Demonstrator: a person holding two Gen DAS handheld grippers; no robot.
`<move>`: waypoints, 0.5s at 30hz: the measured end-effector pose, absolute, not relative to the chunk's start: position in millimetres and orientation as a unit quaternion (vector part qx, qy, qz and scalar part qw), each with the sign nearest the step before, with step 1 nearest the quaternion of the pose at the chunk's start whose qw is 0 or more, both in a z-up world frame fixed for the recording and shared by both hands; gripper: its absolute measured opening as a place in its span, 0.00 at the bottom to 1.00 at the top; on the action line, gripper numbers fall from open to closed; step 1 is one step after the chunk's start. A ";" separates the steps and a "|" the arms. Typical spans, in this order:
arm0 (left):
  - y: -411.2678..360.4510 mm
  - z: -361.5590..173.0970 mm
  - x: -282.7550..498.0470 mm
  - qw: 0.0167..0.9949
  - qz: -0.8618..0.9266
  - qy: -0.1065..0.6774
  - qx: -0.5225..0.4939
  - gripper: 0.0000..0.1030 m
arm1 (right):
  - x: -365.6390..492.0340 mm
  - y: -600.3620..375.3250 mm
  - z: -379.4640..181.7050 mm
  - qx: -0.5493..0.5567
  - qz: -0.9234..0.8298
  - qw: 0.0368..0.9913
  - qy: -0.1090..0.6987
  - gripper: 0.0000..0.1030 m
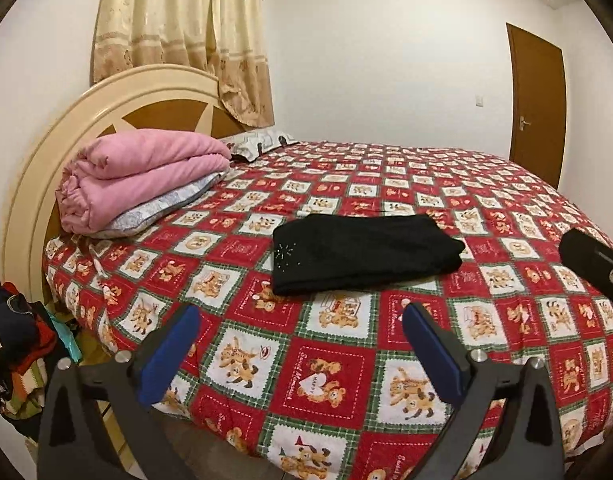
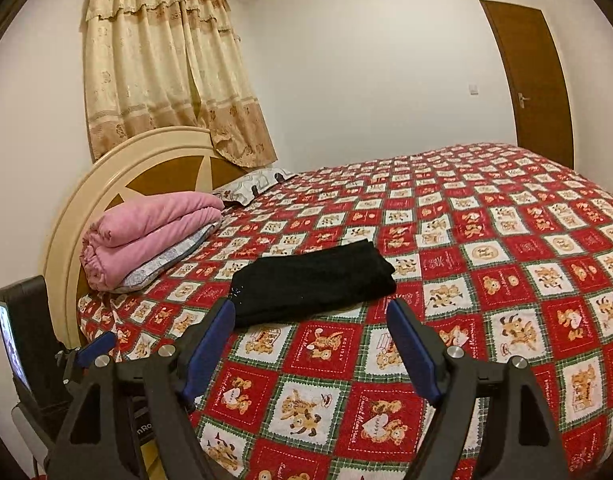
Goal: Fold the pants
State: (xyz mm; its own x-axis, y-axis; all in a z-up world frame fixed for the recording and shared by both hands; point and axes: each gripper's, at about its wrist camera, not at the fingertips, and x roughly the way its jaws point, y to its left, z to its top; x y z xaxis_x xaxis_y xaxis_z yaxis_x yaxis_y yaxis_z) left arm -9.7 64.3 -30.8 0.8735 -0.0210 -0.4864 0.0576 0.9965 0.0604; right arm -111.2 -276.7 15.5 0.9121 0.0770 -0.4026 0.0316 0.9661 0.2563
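Black pants (image 1: 362,252) lie folded into a compact rectangle on the red patterned bedspread (image 1: 330,372); they also show in the right wrist view (image 2: 310,280). My left gripper (image 1: 298,316) is open and empty, held above the bed's near edge, short of the pants. My right gripper (image 2: 310,312) is open and empty, just short of the pants' near edge. The right gripper's black body (image 1: 594,268) shows at the right edge of the left wrist view. The left gripper's body (image 2: 30,340) shows at the left edge of the right wrist view.
A folded pink blanket (image 1: 142,172) lies on pillows by the cream headboard (image 1: 34,168). A pile of clothes (image 1: 14,352) sits left of the bed. A brown door (image 1: 538,100) is at the far right, and a beige curtain (image 1: 178,32) hangs behind the headboard.
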 end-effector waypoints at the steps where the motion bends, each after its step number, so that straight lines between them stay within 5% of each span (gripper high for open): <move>1: 63.9 -29.5 -11.9 0.967 -0.020 0.250 0.038 1.00 | -113.9 -275.7 17.3 0.129 0.011 0.970 0.205 0.78; 15: 64.8 -21.5 -27.9 0.969 -0.010 0.243 0.044 1.00 | -124.4 -268.9 17.6 0.124 0.012 0.971 0.205 0.78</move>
State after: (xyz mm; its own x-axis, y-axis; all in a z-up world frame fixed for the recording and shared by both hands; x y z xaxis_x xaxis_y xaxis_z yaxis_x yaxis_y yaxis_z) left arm -27.9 64.8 -21.5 0.8818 0.0021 -0.4716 0.0405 0.9960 0.0800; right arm -124.4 -268.9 17.6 0.9157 0.0749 -0.3949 0.0270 0.9688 0.2464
